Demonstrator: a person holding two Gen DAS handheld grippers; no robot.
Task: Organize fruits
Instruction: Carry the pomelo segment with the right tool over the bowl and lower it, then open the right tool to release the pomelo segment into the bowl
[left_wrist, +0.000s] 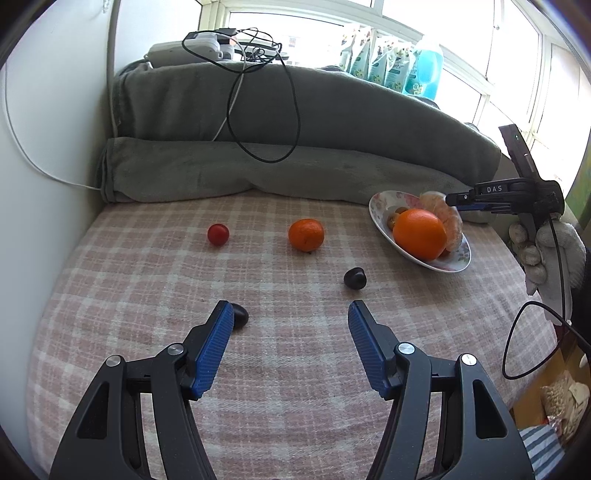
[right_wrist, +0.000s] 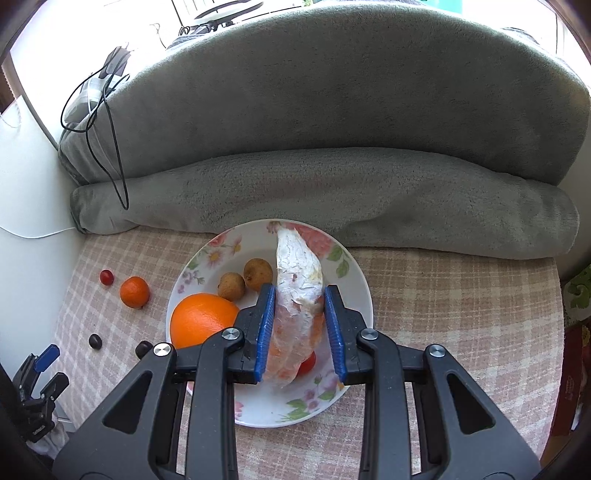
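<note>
Right gripper (right_wrist: 300, 325) clamped on peeled orange (right_wrist: 297, 280) over floral plate (right_wrist: 354, 273) — big orange (right_wrist: 199, 317), two longans (right_wrist: 243, 280) inside. Left gripper (left_wrist: 291, 332) spread, empty; mandarin (left_wrist: 306, 235), cherry tomato (left_wrist: 218, 234), dark fruits (left_wrist: 354, 277) on checked cloth (left_wrist: 147, 280).

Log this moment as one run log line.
right gripper: shut on peeled orange half over floral plate | left gripper: open, empty | small mandarin: on checked cloth

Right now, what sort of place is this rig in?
Likely a home, a bed or daybed by a window: plaid blanket as work surface, rolled grey blanket behind, floral plate of fruit, detergent bottles on the sill.
</note>
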